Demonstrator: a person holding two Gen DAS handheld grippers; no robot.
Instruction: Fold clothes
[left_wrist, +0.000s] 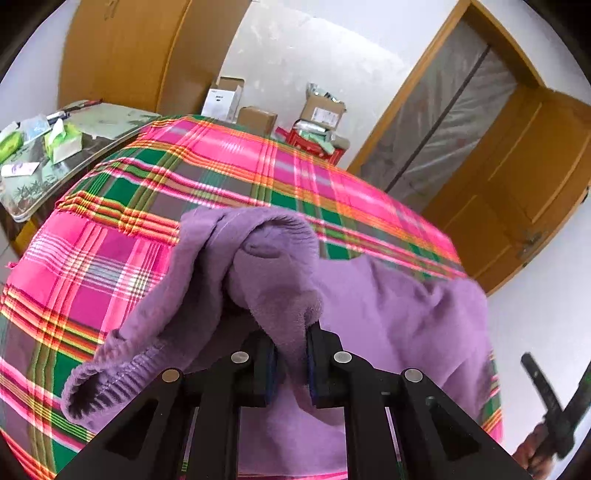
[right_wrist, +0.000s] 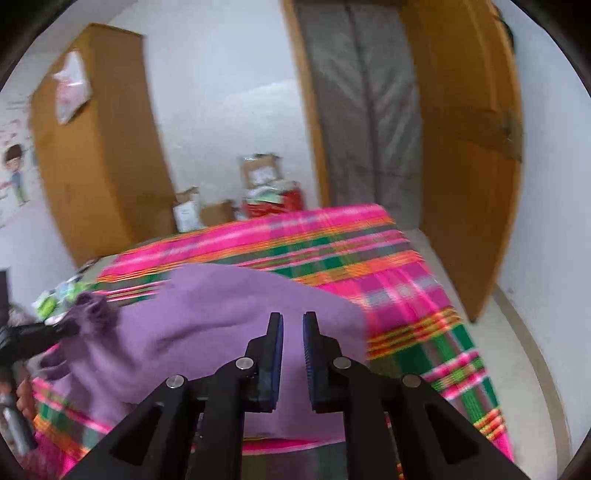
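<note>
I am pinching a bunched fold of the purple fleece garment (left_wrist: 388, 314) in my left hand-held gripper (left_wrist: 290, 345), its two pads pressing on the cloth from either side with only that thickness between them. The fold is rising above the jaws in a rounded hump, and a ribbed cuff or hem (left_wrist: 107, 384) is hanging open to the left of it. The rest of the garment is lying spread across the plaid pink, green and orange bedspread (left_wrist: 229, 155), reaching toward its right edge.

My right hand-held gripper (right_wrist: 293, 317) is hovering over the garment's right part, its blue-padded jaws standing a narrow gap apart with nothing between them; purple cloth is showing through the gap, lying below. This view is blurred. At its left edge my left tool is gripping the lifted bunch of fleece, and fingers (right_wrist: 22, 400) are wrapping its handle.

Beyond the bed, cardboard boxes (left_wrist: 323, 110) are sitting against the white wall, a wooden wardrobe (left_wrist: 122, 51) is standing to the left, and a wooden door (left_wrist: 517, 177) is standing open on the right. A side worktop (left_wrist: 96, 144) with tissue packs (left_wrist: 62, 142) is adjoining the bed's left side.
</note>
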